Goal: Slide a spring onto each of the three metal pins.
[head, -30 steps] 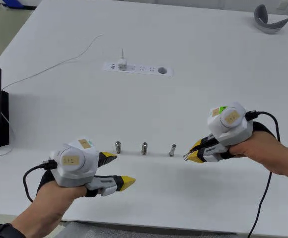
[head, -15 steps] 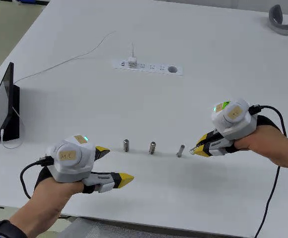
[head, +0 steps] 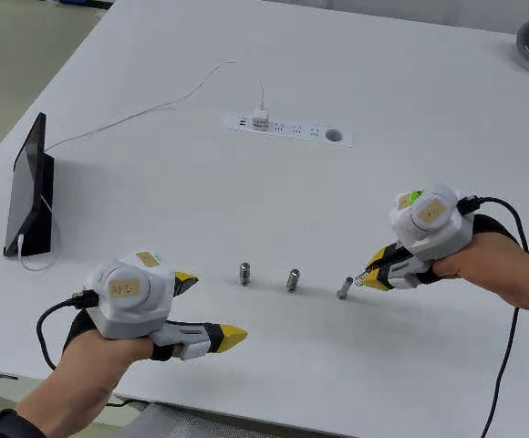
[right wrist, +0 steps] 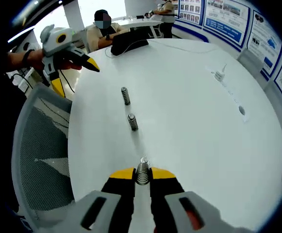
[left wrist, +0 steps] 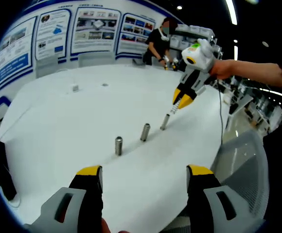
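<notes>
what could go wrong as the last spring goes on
1. The spring is pinched only at the tips of the right gripper, so it may skew or pop out.
2. If it meets the bare pin off-centre, it could snag or push the pin over. The open left gripper is not steadying it.
</notes>
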A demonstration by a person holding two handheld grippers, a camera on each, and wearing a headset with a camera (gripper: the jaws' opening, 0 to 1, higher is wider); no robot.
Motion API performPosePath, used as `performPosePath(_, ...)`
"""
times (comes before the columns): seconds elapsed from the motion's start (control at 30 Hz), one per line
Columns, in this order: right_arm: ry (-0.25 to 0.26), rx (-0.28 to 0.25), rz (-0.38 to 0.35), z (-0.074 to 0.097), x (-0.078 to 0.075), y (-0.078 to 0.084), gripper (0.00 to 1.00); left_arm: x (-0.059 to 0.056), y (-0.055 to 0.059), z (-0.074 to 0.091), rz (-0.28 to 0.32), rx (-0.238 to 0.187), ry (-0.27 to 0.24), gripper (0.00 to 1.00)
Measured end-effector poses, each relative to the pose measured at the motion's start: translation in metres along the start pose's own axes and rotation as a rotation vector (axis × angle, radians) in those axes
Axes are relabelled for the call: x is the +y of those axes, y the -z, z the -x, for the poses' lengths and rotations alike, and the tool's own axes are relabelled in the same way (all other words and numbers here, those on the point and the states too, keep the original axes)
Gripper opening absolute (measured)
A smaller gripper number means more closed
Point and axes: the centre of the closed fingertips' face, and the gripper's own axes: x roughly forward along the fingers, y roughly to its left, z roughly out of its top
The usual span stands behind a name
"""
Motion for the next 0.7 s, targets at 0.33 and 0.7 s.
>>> performPosePath(0.33,-0.019,0.027,0.011,-0.011,-0.003,-0.002,0.13,0.007,0.005,0.004,0.026,-0.003,-0.013,0.72)
performPosePath(0.7,-0.027,0.050,0.031,-0.019,0.000,-0.002,0.13,0.010,0.012,0.008,0.047,0.004,-0.020,0.71)
